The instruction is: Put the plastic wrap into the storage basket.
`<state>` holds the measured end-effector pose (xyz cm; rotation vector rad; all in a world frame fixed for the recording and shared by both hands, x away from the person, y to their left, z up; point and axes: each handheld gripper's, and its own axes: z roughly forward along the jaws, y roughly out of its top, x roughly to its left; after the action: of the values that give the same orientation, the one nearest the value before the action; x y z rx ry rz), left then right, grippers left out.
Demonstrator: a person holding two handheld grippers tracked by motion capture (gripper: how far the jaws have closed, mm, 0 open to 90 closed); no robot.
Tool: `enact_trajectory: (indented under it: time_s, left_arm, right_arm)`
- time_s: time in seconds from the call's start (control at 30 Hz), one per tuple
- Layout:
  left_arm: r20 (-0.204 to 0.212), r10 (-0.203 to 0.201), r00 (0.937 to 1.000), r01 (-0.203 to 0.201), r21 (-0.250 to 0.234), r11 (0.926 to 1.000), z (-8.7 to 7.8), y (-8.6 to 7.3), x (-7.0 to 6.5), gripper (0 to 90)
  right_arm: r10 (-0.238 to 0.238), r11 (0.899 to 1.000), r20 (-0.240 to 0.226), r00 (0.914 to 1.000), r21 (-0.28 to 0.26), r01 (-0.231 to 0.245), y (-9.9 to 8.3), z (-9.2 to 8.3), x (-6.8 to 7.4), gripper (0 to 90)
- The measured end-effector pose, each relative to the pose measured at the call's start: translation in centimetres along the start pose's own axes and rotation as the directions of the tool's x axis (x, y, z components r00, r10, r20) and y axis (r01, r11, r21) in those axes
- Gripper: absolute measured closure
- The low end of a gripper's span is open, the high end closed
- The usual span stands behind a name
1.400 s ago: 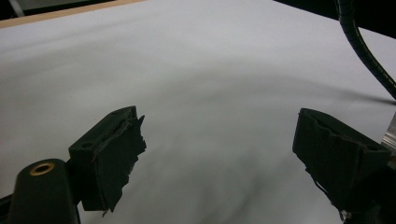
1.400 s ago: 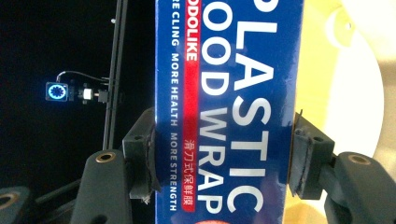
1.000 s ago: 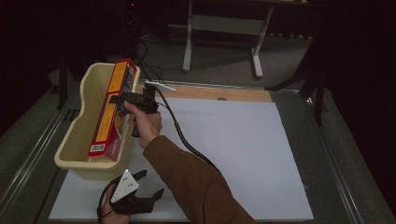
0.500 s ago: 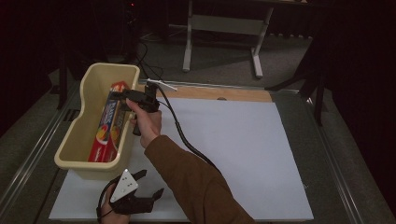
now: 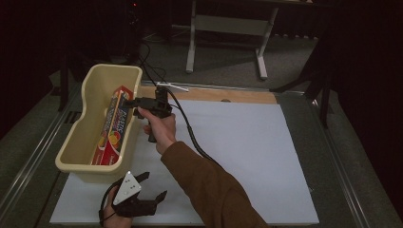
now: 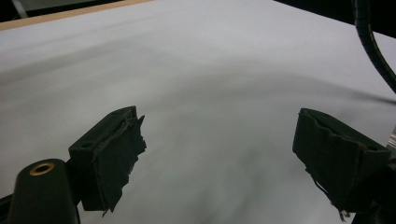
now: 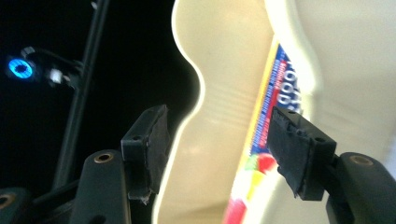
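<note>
1. Dark surroundings ring a white table top (image 5: 247,156), lit enough to work by; a cream tub (image 5: 78,142) sits at its left edge, within reach.
2. Inside it the plastic wrap box (image 5: 114,126) lies lengthwise against the near wall, seemingly just dropped in.
3. Right gripper (image 5: 137,101) hovers at the tub's rim, jaws apart, holding nothing.
4. Left gripper (image 5: 154,187) rests idle near the front edge, jaws wide.

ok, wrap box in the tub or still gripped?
In. The wrap box lies inside the tub; the right tool is open beside it.
</note>
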<state>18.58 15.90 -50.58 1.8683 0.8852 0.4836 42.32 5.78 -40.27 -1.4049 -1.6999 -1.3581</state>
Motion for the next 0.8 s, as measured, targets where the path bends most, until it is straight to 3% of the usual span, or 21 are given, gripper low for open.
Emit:
enact_trajectory:
  time_s: [0.13, 0.27, 0.33, 0.5, 0.53, 0.57, 0.6, 0.7, 0.77, 0.8]
  left_arm:
    - [0.001, 0.004, 1.0, -0.004, -0.001, 1.0, 0.1, 0.1, -0.1, 15.4]
    - [0.003, 0.014, 0.9999, -0.014, 0.001, 0.9999, 0.3, 0.3, -0.2, 15.4]
    - [0.004, 0.018, 0.9998, -0.018, 0.005, 0.9998, 0.4, 0.3, -0.2, 15.4]
    - [0.003, 0.017, 0.9999, -0.017, 0.005, 0.9998, 0.3, 0.3, -0.2, 15.4]
    - [0.003, 0.017, 0.9999, -0.017, 0.005, 0.9998, 0.3, 0.3, -0.2, 15.4]
    - [0.001, 0.016, 0.9999, -0.016, 0.004, 0.9999, 0.3, 0.4, -0.1, 15.4]
    - [0.0, 0.014, 0.9999, -0.014, 0.004, 0.9999, 0.3, 0.3, -0.1, 15.4]
    - [-0.001, 0.016, 0.9999, -0.016, 0.006, 0.9999, 0.3, 0.4, -0.1, 15.4]
    - [0.0, 0.016, 0.9999, -0.016, 0.004, 0.9999, 0.4, 0.4, -0.2, 15.4]
    - [-0.001, 0.017, 0.9999, -0.017, 0.006, 0.9998, 0.4, 0.4, -0.2, 15.4]
  right_arm:
    - [-0.09, 0.996, 0.039, 0.9951, 0.01, 0.09, -0.3, -1.8, -0.3, 38.1]
    - [-0.138, 0.99, 0.058, 0.9887, 0.023, 0.137, -0.4, -3.7, -1.0, 38.0]
    - [-0.173, 0.985, 0.082, 0.9815, 0.023, 0.171, -0.4, -4.8, -1.4, 38.0]
    - [-0.298, 0.954, 0.167, 0.9396, 0.045, 0.295, -0.8, -7.6, -2.4, 38.9]
    - [-0.298, 0.954, 0.167, 0.9396, 0.045, 0.295, -0.8, -7.6, -2.4, 38.9]
    - [-0.319, 0.948, 0.186, 0.9293, 0.059, 0.314, -0.9, -8.1, -2.7, 39.1]
    - [-0.35, 0.936, 0.21, 0.9128, 0.057, 0.346, -1.1, -9.6, -3.3, 39.4]
    - [-0.365, 0.93, 0.233, 0.9016, 0.047, 0.364, -1.4, -11.5, -4.2, 39.7]
    - [-0.403, 0.914, 0.253, 0.8797, 0.055, 0.403, -1.8, -12.5, -4.7, 39.7]
    - [-0.428, 0.902, 0.269, 0.8627, 0.068, 0.427, -2.1, -13.0, -4.9, 39.6]
